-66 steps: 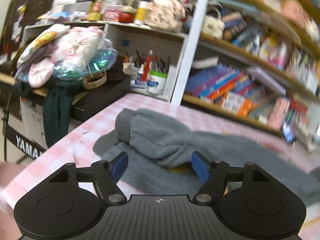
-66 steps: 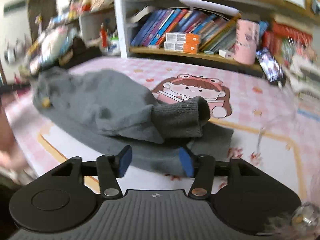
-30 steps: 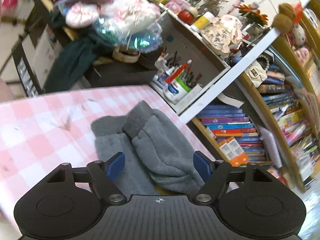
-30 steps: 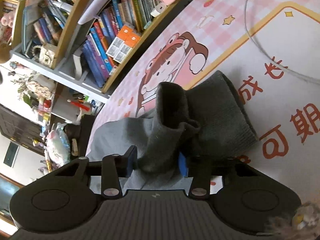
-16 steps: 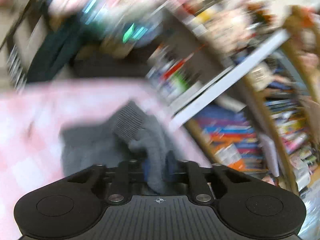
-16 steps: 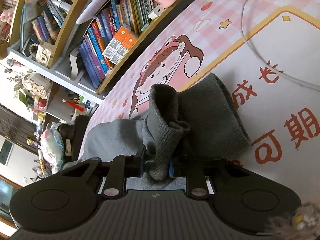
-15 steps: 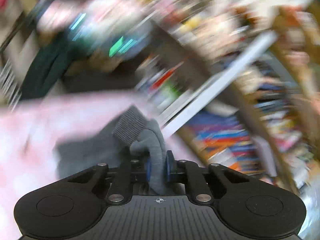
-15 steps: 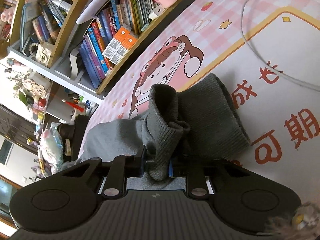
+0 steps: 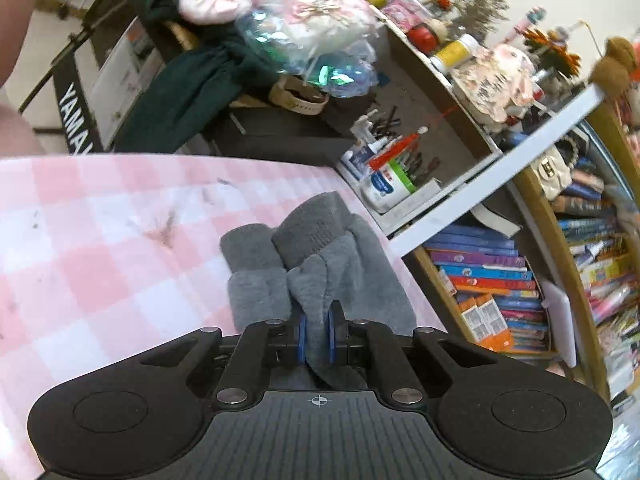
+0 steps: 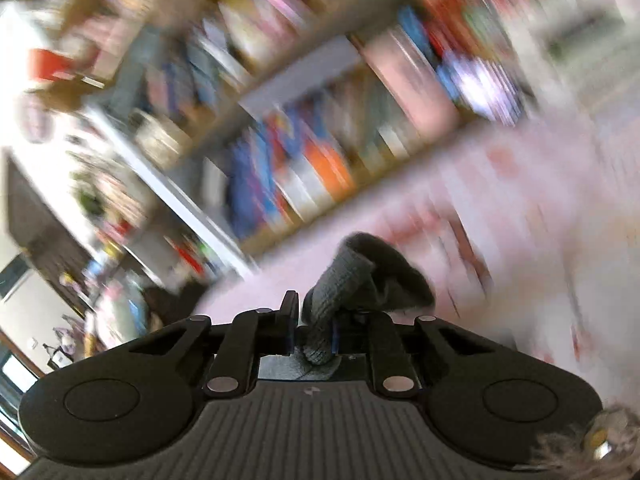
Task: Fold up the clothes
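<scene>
Our left tongs (image 9: pixel 316 338) are clamped on a pinched ridge of the grey garment (image 9: pixel 320 264), the blue pads (image 9: pixel 301 336) pressing the cloth from both sides. Our right tongs (image 10: pixel 314 334) have a dark ribbed cuff (image 10: pixel 340 284) of knit between the pads, and their jaws are closing on it; the cloth stands up out of them in a tube, and everything beyond it is smeared with blur.

From the garment outward, in the left wrist view, the cloth lies bunched on the table (image 9: pixel 100 248), with two ribbed cuffs turned up at its far end. To the left of the garment the pink and white checked cover is bare and wide, marked with a few dark smudges. To the right of the garment the table edge runs close, and the bookshelf (image 9: pixel 492 280) stands just past it, so there is little room on that side. Beyond the garment the table ends at a dark cabinet, with a white tub of pens (image 9: pixel 390 182) near the corner.

The garment is soft and fleecy, with thick folds; its cuffs are a tighter rib knit. Above the cabinet sit a green cloth (image 9: pixel 188 88) hanging down and shiny wrapped bundles (image 9: pixel 320 40).
</scene>
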